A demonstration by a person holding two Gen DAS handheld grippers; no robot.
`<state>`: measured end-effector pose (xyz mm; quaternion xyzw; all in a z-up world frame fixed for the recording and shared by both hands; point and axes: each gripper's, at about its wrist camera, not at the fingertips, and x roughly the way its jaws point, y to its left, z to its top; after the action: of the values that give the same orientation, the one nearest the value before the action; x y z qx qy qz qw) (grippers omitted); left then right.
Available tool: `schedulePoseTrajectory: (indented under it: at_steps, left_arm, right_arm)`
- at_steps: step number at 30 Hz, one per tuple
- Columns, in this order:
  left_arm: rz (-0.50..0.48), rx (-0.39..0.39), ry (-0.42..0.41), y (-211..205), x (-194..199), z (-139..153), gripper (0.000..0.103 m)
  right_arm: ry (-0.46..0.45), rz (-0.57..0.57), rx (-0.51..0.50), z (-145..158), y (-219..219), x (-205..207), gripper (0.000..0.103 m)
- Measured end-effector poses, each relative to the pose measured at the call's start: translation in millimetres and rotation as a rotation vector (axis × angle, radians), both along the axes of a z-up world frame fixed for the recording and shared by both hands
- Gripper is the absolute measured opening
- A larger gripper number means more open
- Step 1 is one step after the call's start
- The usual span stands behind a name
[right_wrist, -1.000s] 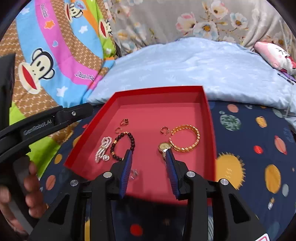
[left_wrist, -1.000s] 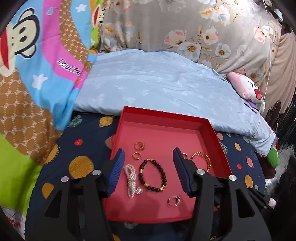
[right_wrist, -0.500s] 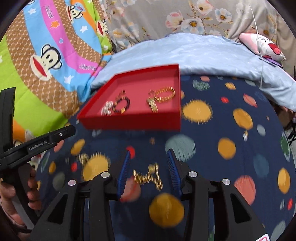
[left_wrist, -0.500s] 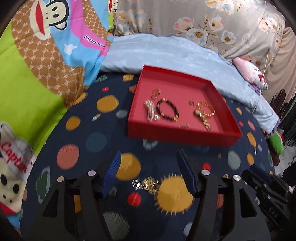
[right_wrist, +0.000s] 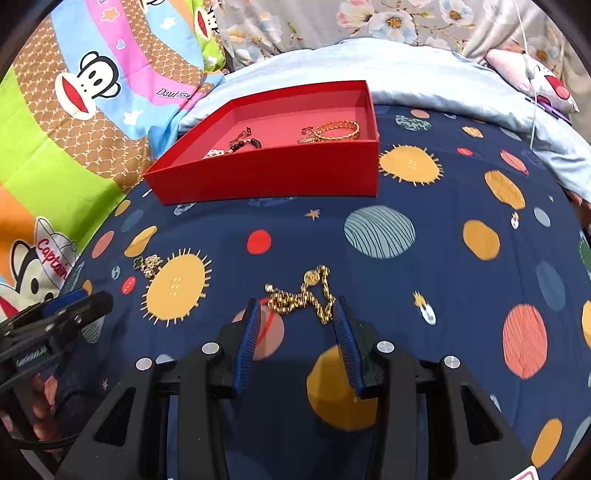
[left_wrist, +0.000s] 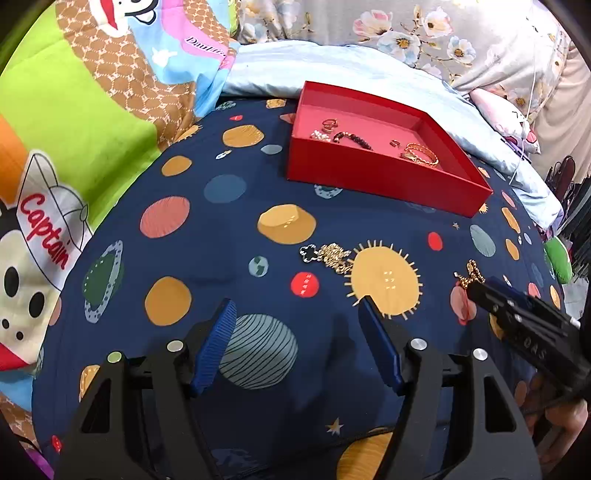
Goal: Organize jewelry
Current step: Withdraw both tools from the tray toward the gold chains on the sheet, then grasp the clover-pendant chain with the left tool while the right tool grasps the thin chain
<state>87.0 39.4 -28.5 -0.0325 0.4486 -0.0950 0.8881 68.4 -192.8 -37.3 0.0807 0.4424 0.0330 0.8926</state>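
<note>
A red tray (left_wrist: 373, 177) (right_wrist: 266, 177) sits on the navy planet-print bedspread and holds rings, a dark bead bracelet (left_wrist: 351, 138), a pearl piece and a gold bangle (right_wrist: 338, 129). A gold chain with a black clover charm (left_wrist: 328, 254) (right_wrist: 149, 264) lies on the spread ahead of my open, empty left gripper (left_wrist: 297, 314). A thicker gold chain necklace (right_wrist: 304, 293) (left_wrist: 469, 275) lies just in front of my open right gripper (right_wrist: 293, 308), between its fingertips. The right gripper also shows at the right of the left wrist view (left_wrist: 524, 325).
A pale blue pillow (left_wrist: 351, 70) lies behind the tray. A cartoon monkey blanket (right_wrist: 92, 92) covers the left side. A floral cushion (left_wrist: 406, 26) and a pink plush (right_wrist: 532, 79) are at the back. The bed edge drops off at the right.
Both grippers have pulled back from over the tray toward the near part of the bedspread. The two loose gold chains have come into view in front of them.
</note>
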Motion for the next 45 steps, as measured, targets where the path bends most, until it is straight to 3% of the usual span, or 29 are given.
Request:
schedulePoseTrajectory:
  at_steps: [2,6,10,28,31,34,36,39,45]
  left_arm:
    - [0.006,-0.001,0.002,3,0,-1,0.066]
    - [0.01,-0.008,0.002,4,4,-1,0.066]
    - [0.01,-0.01,0.006,1,8,-2,0.066]
    - [-0.014,-0.056,0.019,-22,41,-6,0.064]
    - [-0.012,-0.067,0.032,-26,49,-10,0.057]
    - [-0.012,-0.057,0.036,-30,53,-13,0.044]
    - [-0.029,-0.047,0.034,-33,53,-14,0.024]
    - [-0.038,-0.045,0.034,-34,52,-14,0.011]
    - [-0.046,-0.051,0.02,-34,46,-7,0.01]
  right_arm:
    - [-0.003,-0.002,-0.004,-1,1,3,0.038]
    - [-0.005,-0.005,-0.052,-1,3,6,0.018]
    - [-0.005,0.003,-0.039,-1,0,5,0.007]
    - [-0.033,-0.021,0.03,18,-12,-16,0.003]
    - [-0.032,-0.026,0.039,19,-14,-18,0.003]
    - [-0.032,-0.03,0.049,19,-16,-20,0.003]
    - [-0.032,-0.034,0.054,20,-17,-21,0.003]
    - [-0.034,-0.039,0.061,21,-19,-21,0.003]
    - [-0.049,-0.041,0.066,26,-20,-25,0.003]
